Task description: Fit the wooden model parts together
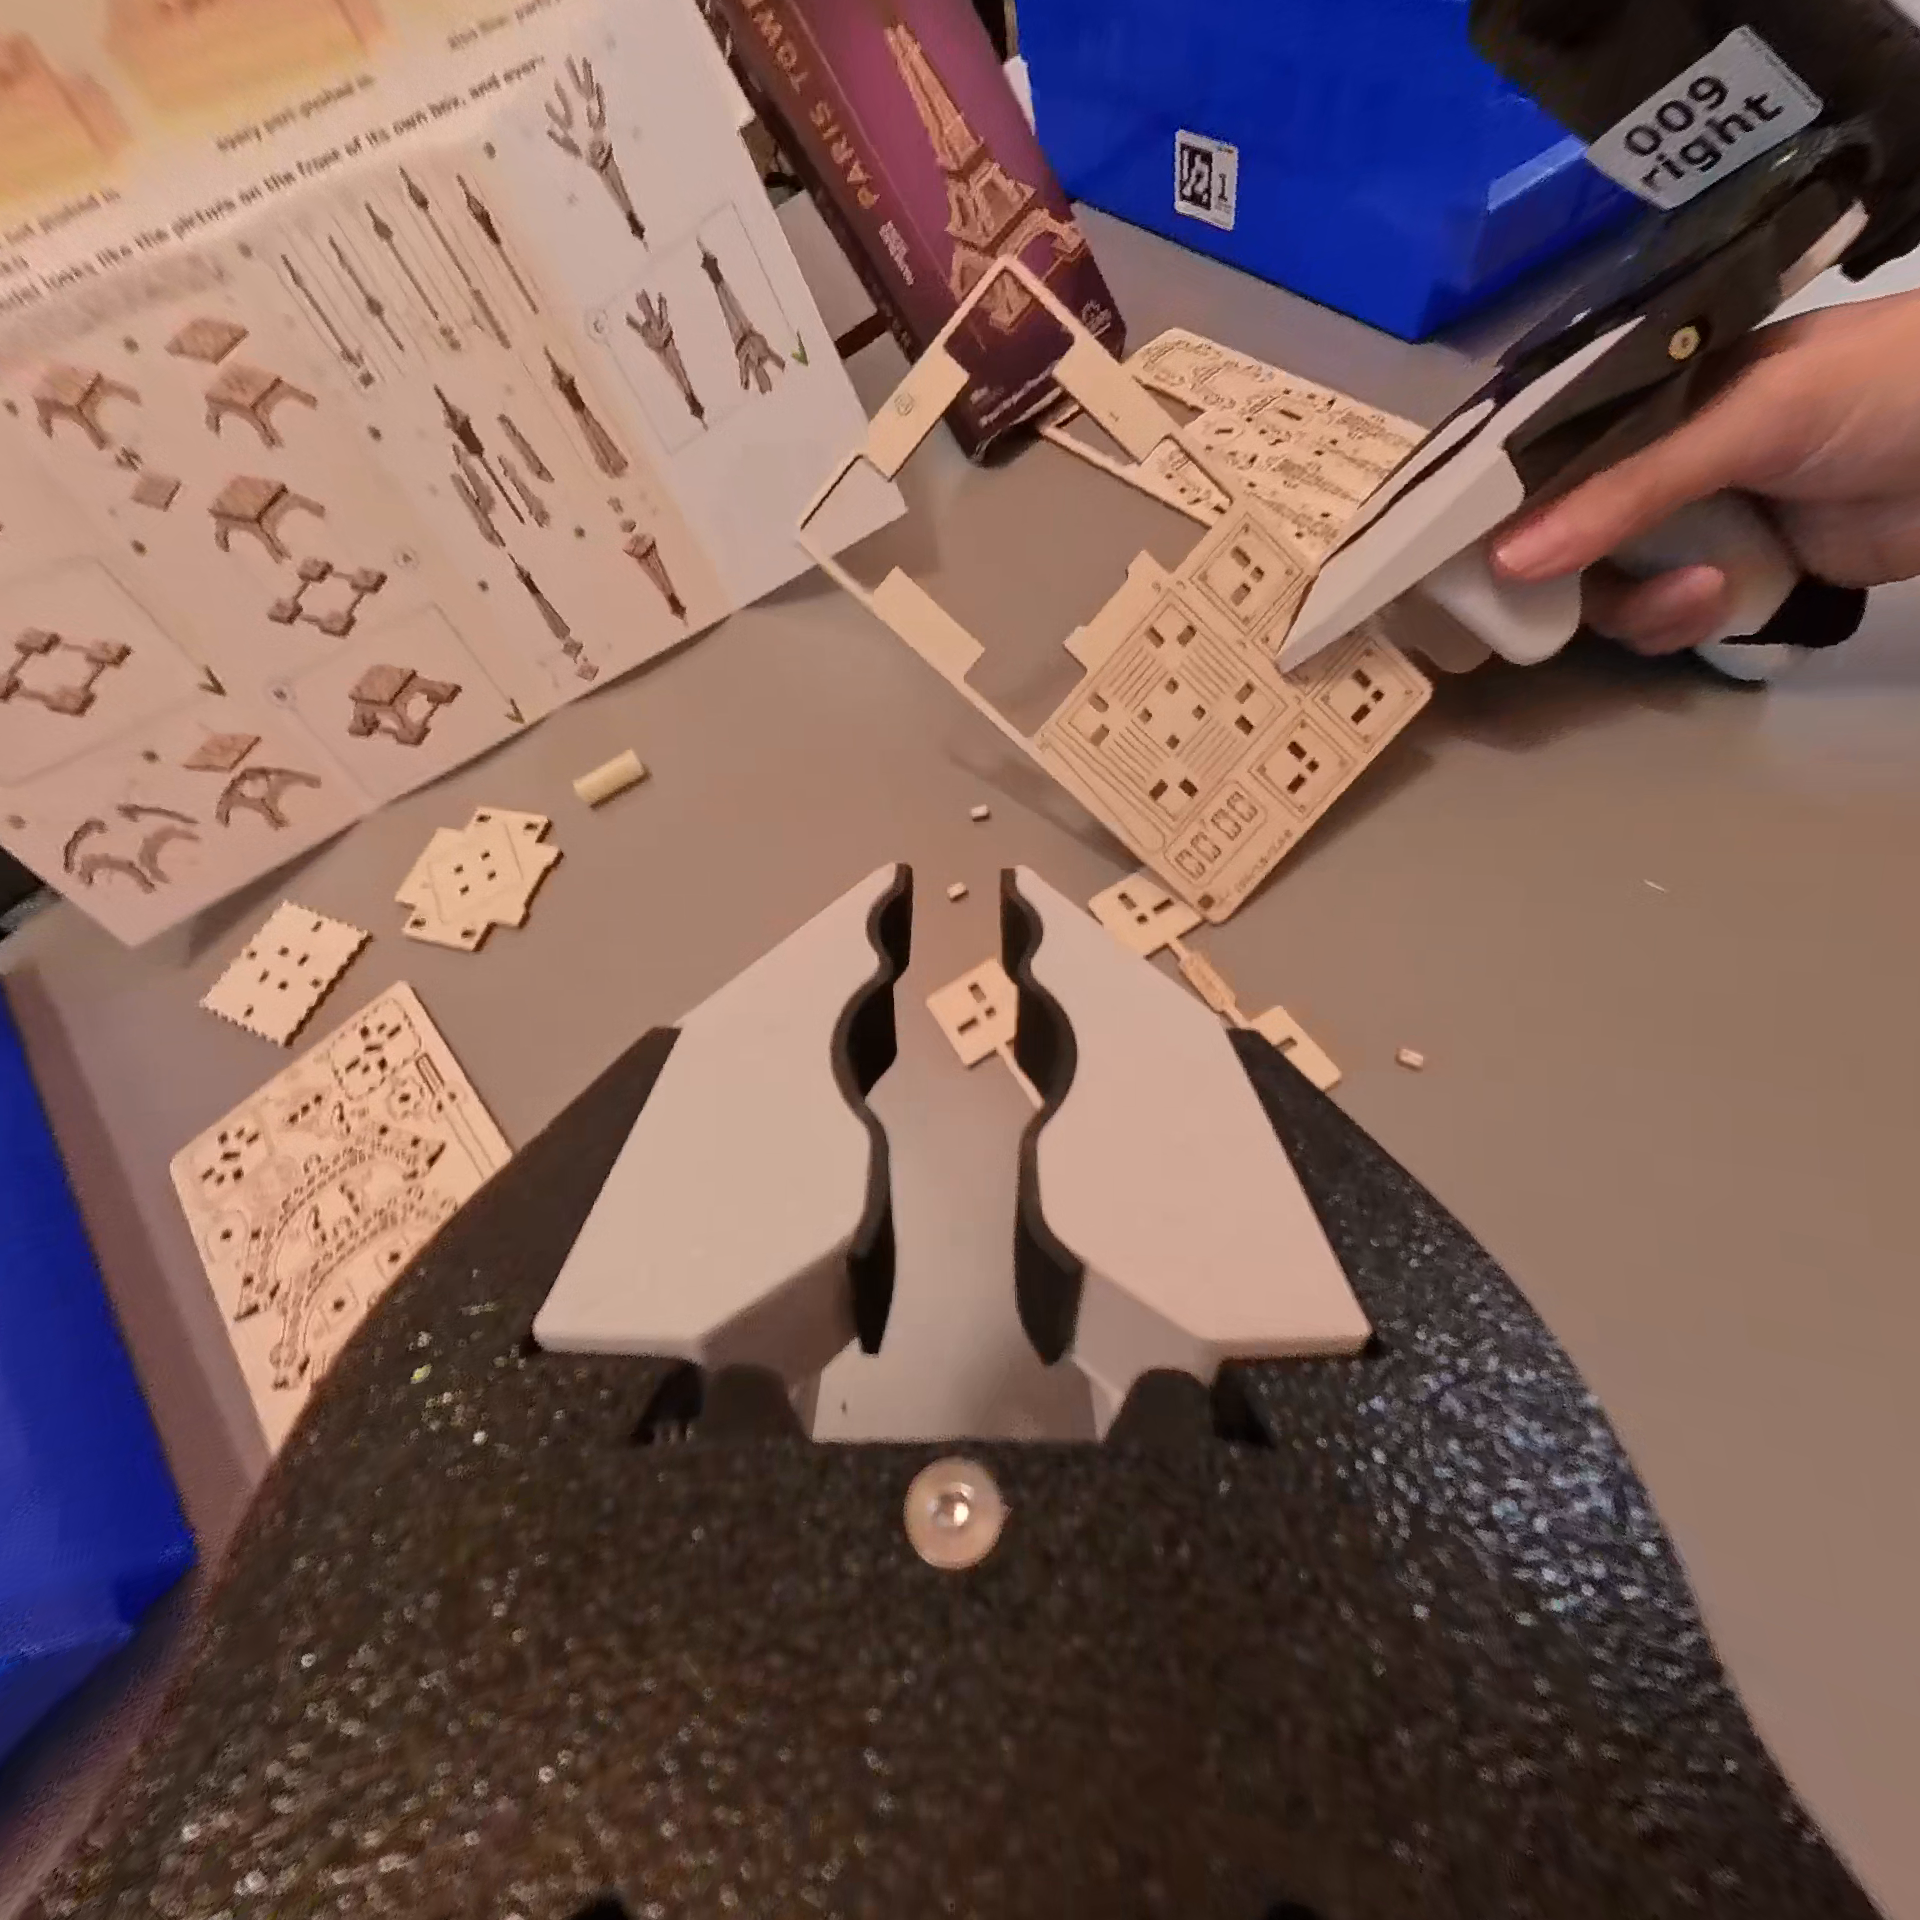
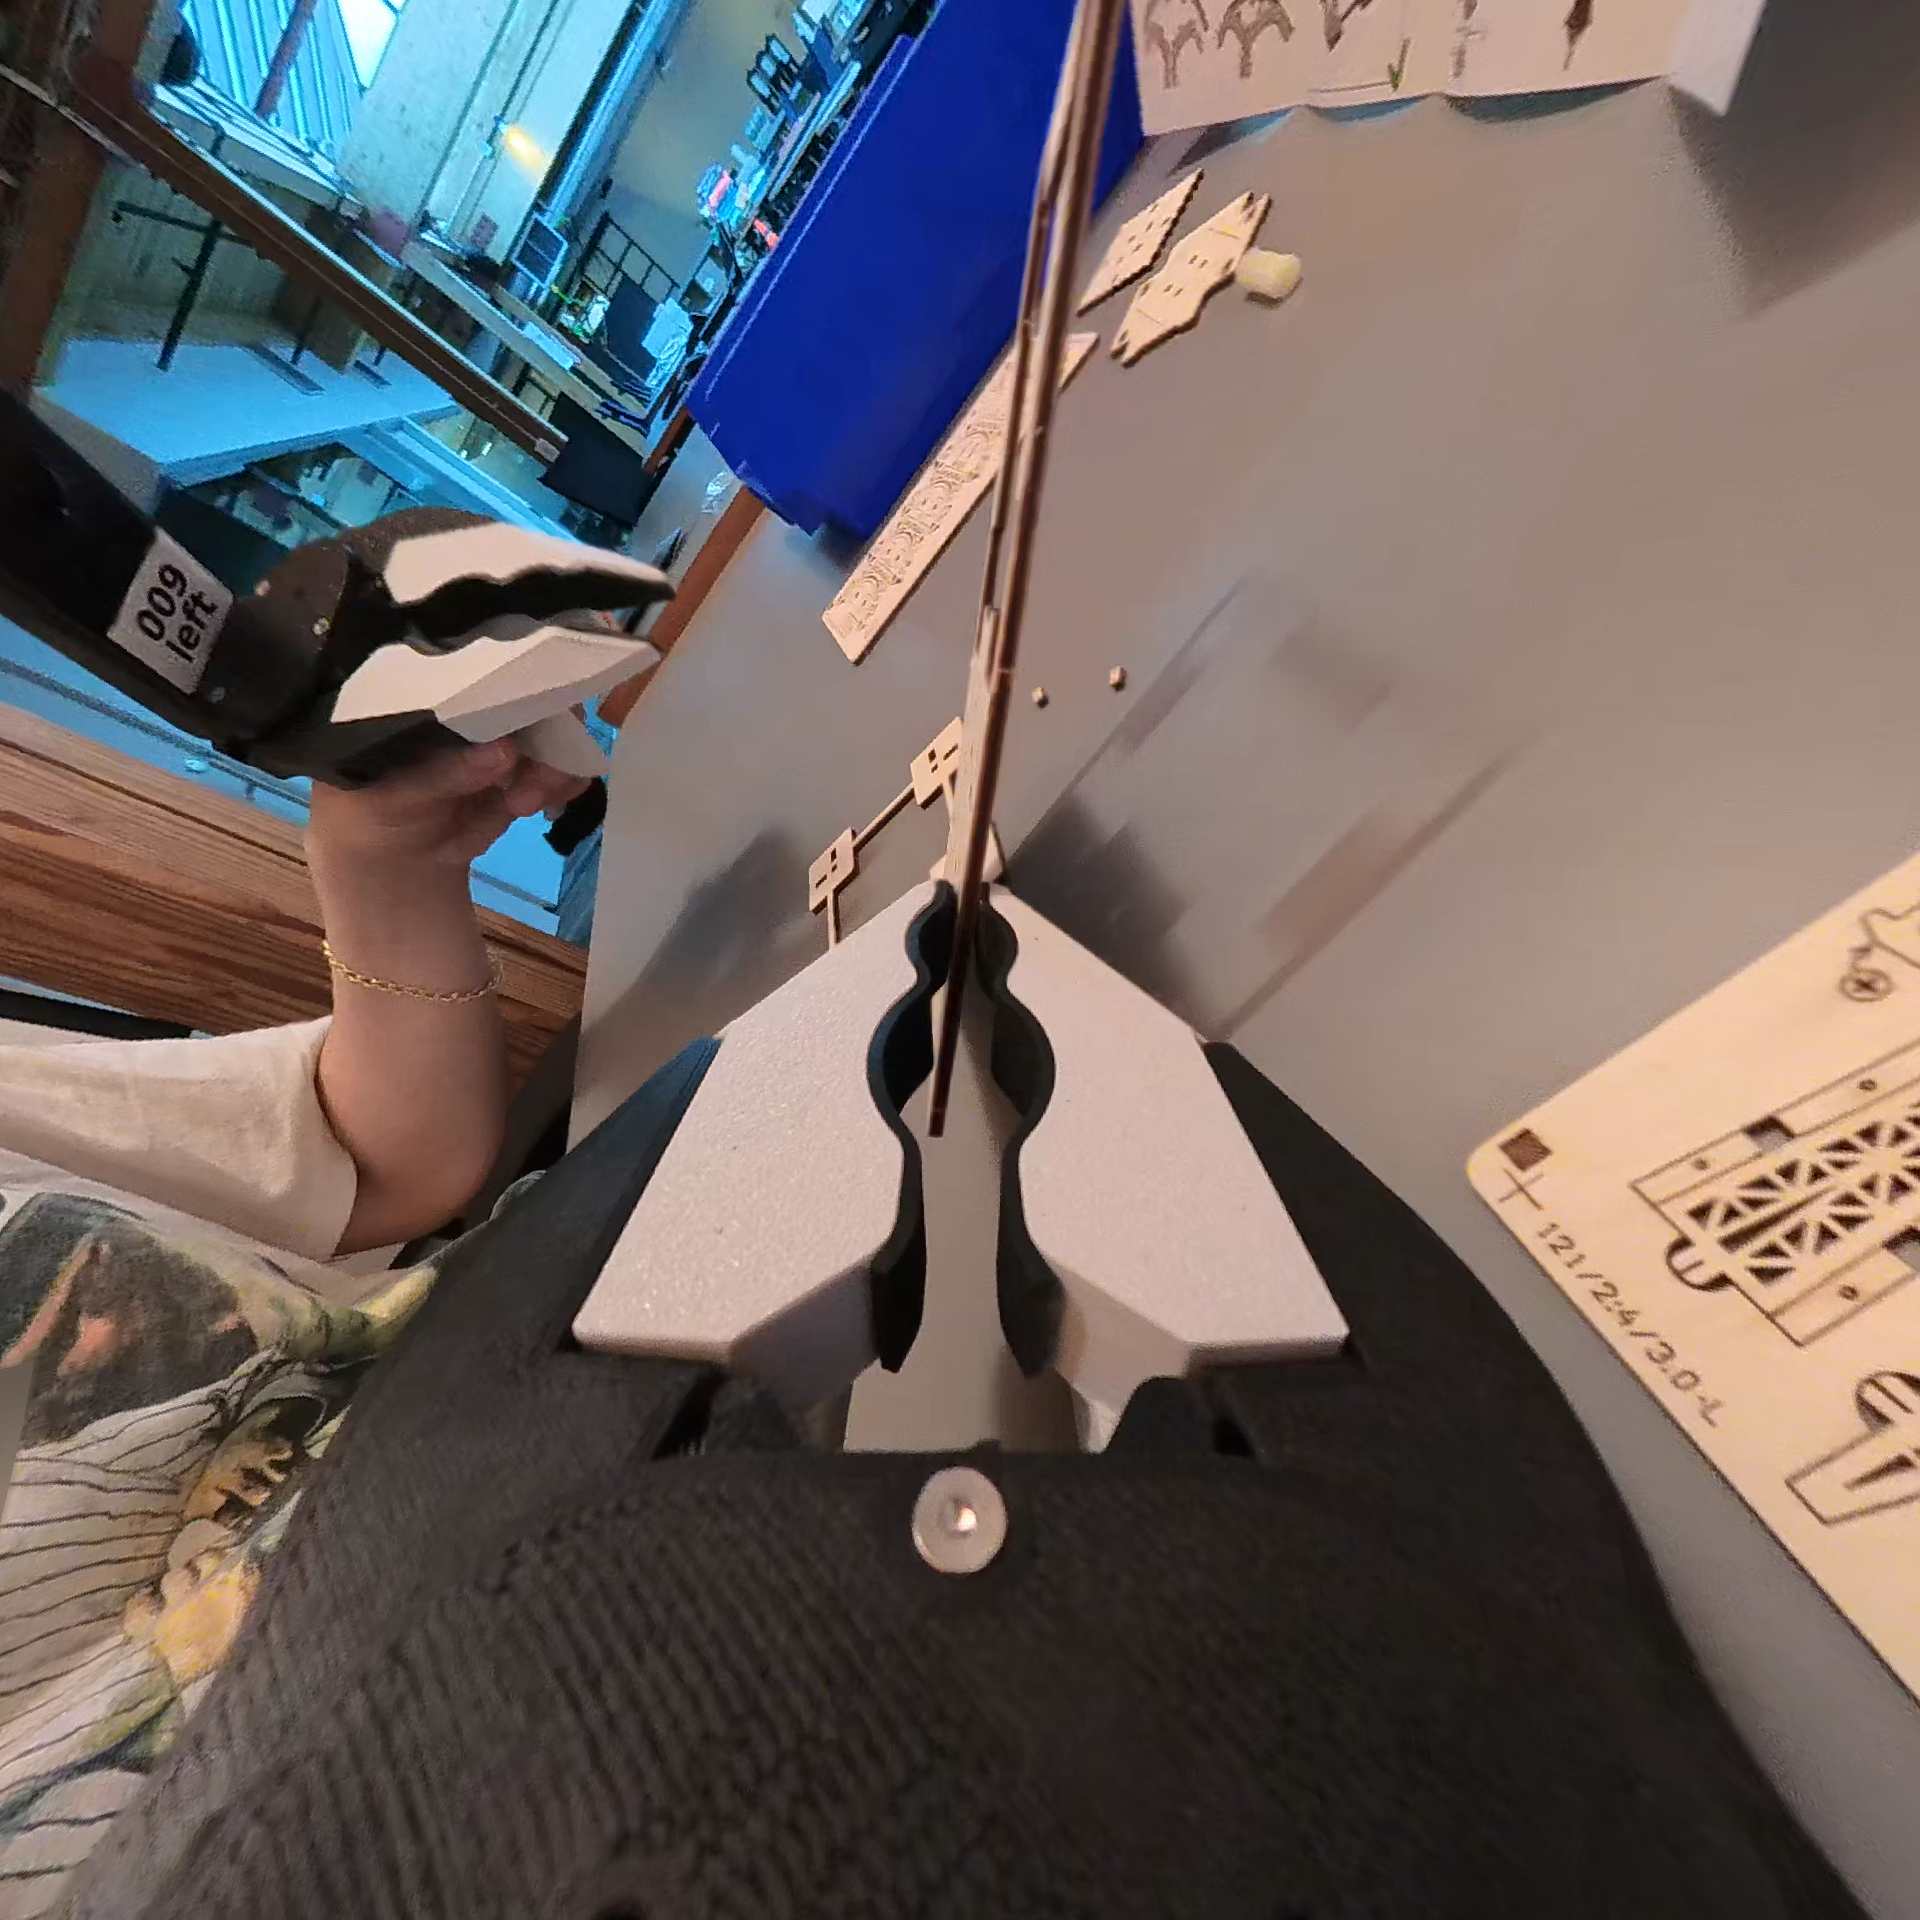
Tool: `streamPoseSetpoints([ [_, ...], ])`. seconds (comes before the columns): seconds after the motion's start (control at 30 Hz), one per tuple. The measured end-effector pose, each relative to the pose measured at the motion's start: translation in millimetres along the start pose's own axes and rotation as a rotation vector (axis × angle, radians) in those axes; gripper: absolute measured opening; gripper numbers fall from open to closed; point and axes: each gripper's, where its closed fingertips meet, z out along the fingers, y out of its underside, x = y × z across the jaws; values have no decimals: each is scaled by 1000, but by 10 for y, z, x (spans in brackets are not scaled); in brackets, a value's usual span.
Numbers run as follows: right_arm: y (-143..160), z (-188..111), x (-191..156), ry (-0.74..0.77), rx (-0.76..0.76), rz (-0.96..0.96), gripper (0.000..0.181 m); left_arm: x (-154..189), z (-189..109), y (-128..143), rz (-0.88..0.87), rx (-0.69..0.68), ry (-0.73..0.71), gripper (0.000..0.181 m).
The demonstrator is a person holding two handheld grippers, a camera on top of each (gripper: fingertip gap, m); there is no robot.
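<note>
My right gripper (image 2: 968, 902) is shut on a thin wooden part sheet (image 2: 1014, 488), seen edge-on between its jaws. In the left wrist view this sheet (image 1: 1174, 717) is partly punched out and tilted up off the grey table (image 1: 1558, 1143), with the right gripper (image 1: 1299, 649) pinching its right edge. My left gripper (image 1: 956, 883) is open and empty, hovering over a short strip of small square wooden pieces (image 1: 977, 1013) on the table. It also shows in the right wrist view (image 2: 623, 634), apart from the sheet.
An instruction sheet (image 1: 364, 468) and a purple box (image 1: 935, 208) lie at the back. Loose wooden plates (image 1: 478, 878) (image 1: 283, 971), a small pale cylinder (image 1: 611, 777) and more part sheets (image 1: 322, 1174) (image 2: 1714, 1195) lie around. Blue bins (image 1: 1299, 135) (image 1: 62, 1351) stand behind and left. The tips of one gripper are about 12 centimetres away from the tips of the other.
</note>
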Motion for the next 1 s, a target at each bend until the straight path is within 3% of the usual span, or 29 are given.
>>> streamPoseSetpoints([
  [0.27, -2, 8, -50, -4, 0, -48, 1, 643, 390, -513, 70, 133, 236, 0],
  [0.37, 60, 56, -105, -25, -35, -41, 1, 867, 627, -507, 182, 92, 289, 0],
  [0.5, 88, 67, -101, -33, -46, -27, 1, 812, 876, -374, 301, 2, 225, 0],
  [0.6, 87, 53, -91, -43, -46, -9, 0, 774, 937, -354, 358, -2, 197, 23],
  [0.7, 86, 47, -90, -44, -48, -13, 1, 732, 964, -329, 422, -40, 202, 31],
  [0.87, 95, 22, -120, -47, -63, -68, 0, 763, 995, -337, 463, -138, 379, 37],
  [1.0, 138, 16, -180, -57, -100, -152, 0, 875, 945, -335, 486, -223, 602, 28],
])
